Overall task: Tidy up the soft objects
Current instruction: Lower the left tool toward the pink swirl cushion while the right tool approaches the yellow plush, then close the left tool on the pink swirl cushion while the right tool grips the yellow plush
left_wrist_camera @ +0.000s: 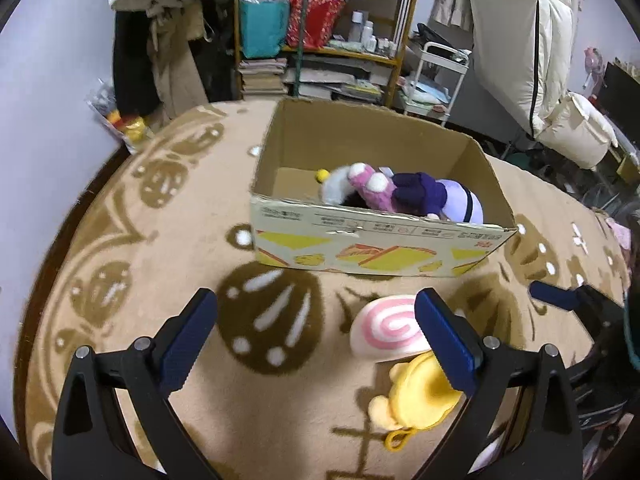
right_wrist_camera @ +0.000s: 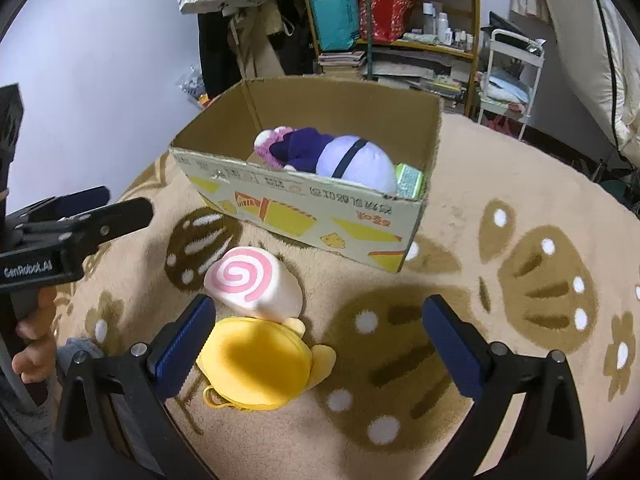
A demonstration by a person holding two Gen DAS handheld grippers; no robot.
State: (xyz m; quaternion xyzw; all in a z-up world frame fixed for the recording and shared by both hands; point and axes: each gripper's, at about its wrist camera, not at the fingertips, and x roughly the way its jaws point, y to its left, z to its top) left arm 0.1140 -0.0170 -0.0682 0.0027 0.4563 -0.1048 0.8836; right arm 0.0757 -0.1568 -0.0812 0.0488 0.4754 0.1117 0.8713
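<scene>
Beige plush rug [right_wrist_camera: 500, 184] carries everything here. The cardboard box [right_wrist_camera: 304, 216] sits on it, already holding a lilac plush [right_wrist_camera: 360, 160] and a pink one [left_wrist_camera: 372, 192]. Just before it lie the pink-swirl roll cushion [right_wrist_camera: 252, 284] and, touching it, the yellow plush [right_wrist_camera: 256, 364]. Both the right tongs [right_wrist_camera: 319, 344] and the left tongs [left_wrist_camera: 316, 340] stand wide apart and empty. Best to centre the right tongs over the yellow plush, press low, and squeeze its middle so it cannot slip.
</scene>
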